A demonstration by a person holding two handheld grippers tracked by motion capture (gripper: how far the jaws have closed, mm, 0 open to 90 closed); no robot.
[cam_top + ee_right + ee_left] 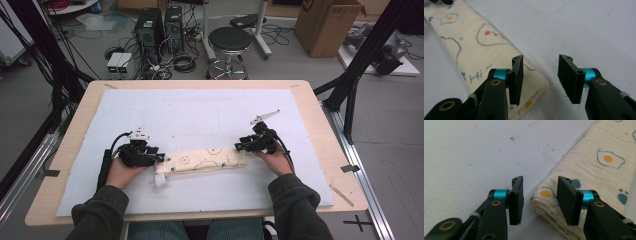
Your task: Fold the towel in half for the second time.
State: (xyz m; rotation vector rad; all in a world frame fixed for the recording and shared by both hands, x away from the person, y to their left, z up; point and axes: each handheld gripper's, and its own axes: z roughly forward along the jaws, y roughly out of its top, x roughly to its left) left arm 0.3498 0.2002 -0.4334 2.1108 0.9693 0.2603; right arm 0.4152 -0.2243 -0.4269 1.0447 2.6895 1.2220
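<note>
The left gripper [161, 158] is being held at the left end of the folded cloth [202, 161], its jaws standing partly apart; in the left gripper view the rolled corner of the cloth [584, 170] is being seen between the pads and under the right-hand one, with nothing being pinched. The right gripper [239, 146] is being held at the cloth's other end, its jaws likewise parted. In the right gripper view the end of the cloth [481, 50] is being overlapped by the left-hand pad [516, 80], while bare white mat [574, 30] is being seen between the pads, so nothing is being gripped. The cloth, cream with fried-egg prints, is being kept as a long narrow band lying flat on the white mat [210, 110], which is covering the wooden table [80, 120], near the person's edge.
</note>
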